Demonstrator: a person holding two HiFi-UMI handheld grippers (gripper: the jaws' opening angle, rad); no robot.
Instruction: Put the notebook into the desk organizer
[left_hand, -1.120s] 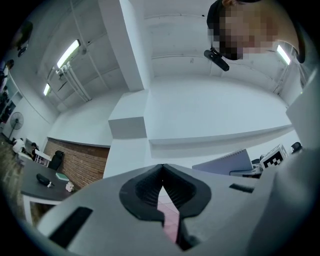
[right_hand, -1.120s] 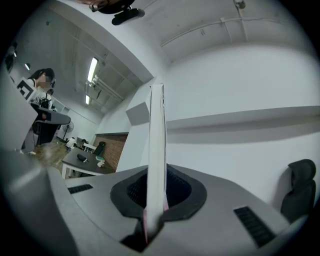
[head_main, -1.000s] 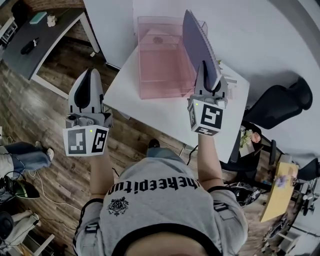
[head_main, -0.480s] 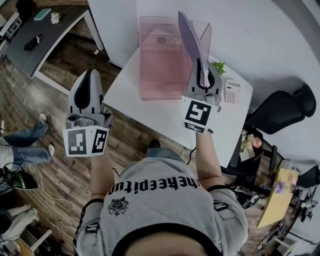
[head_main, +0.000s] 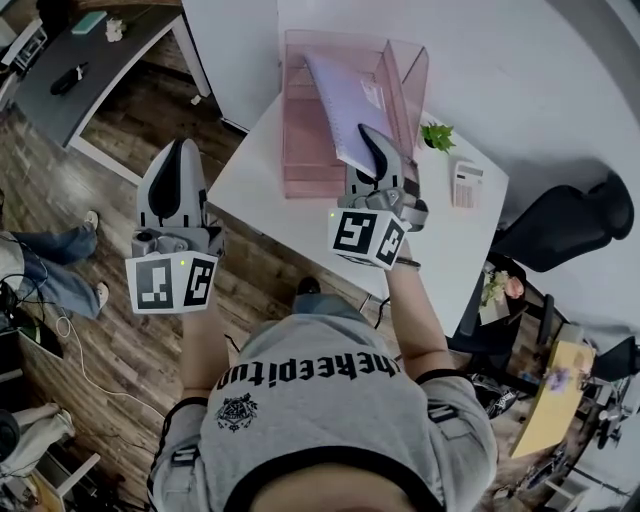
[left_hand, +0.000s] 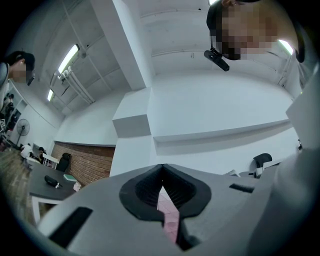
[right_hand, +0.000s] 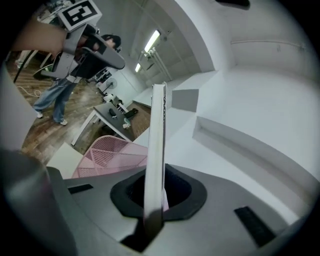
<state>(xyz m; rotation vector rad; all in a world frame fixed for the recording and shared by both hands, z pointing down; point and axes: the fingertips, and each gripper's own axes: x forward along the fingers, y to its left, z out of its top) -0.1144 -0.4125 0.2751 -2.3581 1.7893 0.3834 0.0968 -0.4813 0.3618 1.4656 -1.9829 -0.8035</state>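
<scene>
On the white bench stands a pink mesh desk organizer, an open-topped box with tall walls. The purple notebook lies within its outline in the head view. It is tilted, its far corner deep toward the back wall and its near edge at the organizer's front right. From these views it cannot be told whether the notebook touches the organizer's floor.

The right hand-held gripper is clamped on the notebook's near edge. In the right gripper view the notebook runs edge-on straight up from between the jaws, pinched on both faces, with the organizer's mesh wall showing to its left.

The left hand-held gripper hangs off the bench's left side, above the wooden floor and well apart from the organizer. In the left gripper view its jaws are together with nothing gripped, and only a thin sliver of pink shows through the slit between them.

To the right of the organizer, near the bench's far corner, sit a small green plant and a white calculator, just beside each other.
</scene>
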